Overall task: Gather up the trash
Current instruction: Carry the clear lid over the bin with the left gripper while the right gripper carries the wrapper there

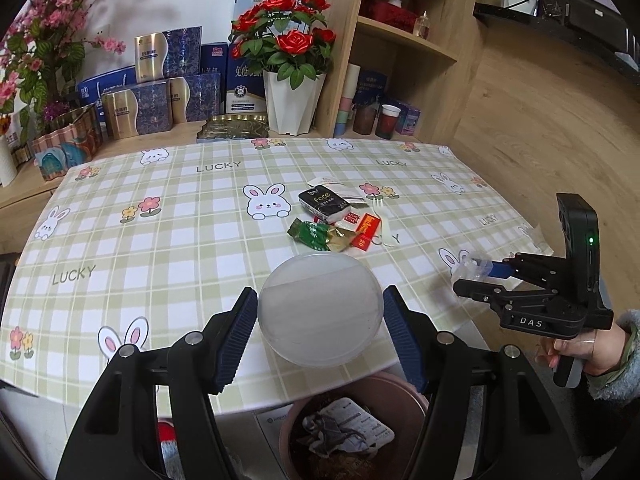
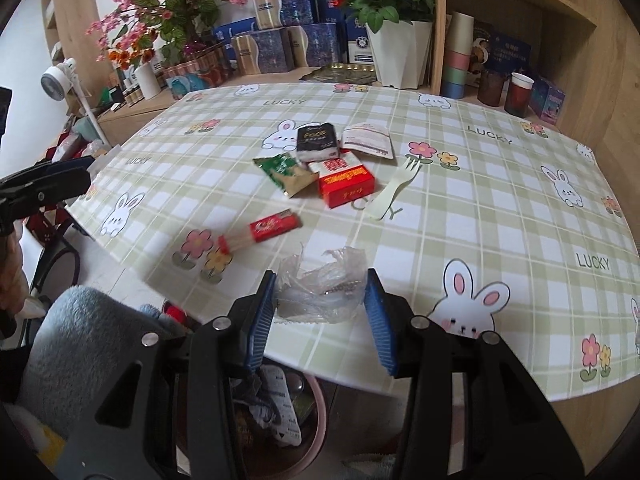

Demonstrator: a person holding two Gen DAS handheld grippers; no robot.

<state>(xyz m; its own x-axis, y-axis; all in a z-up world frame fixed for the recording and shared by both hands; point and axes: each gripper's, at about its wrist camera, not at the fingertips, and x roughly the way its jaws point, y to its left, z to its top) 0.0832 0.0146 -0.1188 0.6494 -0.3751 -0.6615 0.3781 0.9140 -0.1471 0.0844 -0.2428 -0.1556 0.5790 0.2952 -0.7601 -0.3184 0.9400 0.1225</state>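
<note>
Left gripper [image 1: 320,320] grasps a round clear lid [image 1: 319,308], flat face toward the camera, pads on its left and right rim. Right gripper [image 2: 320,300] is clenched on crumpled clear plastic [image 2: 320,286]. Both loads sit at the near worktop [image 1: 120,216] edge, bottom centre of each frame. The bin [image 1: 352,428] lies directly below and just behind the fingers, already holding paper scraps, so the drop looks like a short pull-back; depth is hard to judge through the fisheye. Wrappers [image 2: 336,176] and fork [image 2: 394,188] wait mid-frame.
</note>
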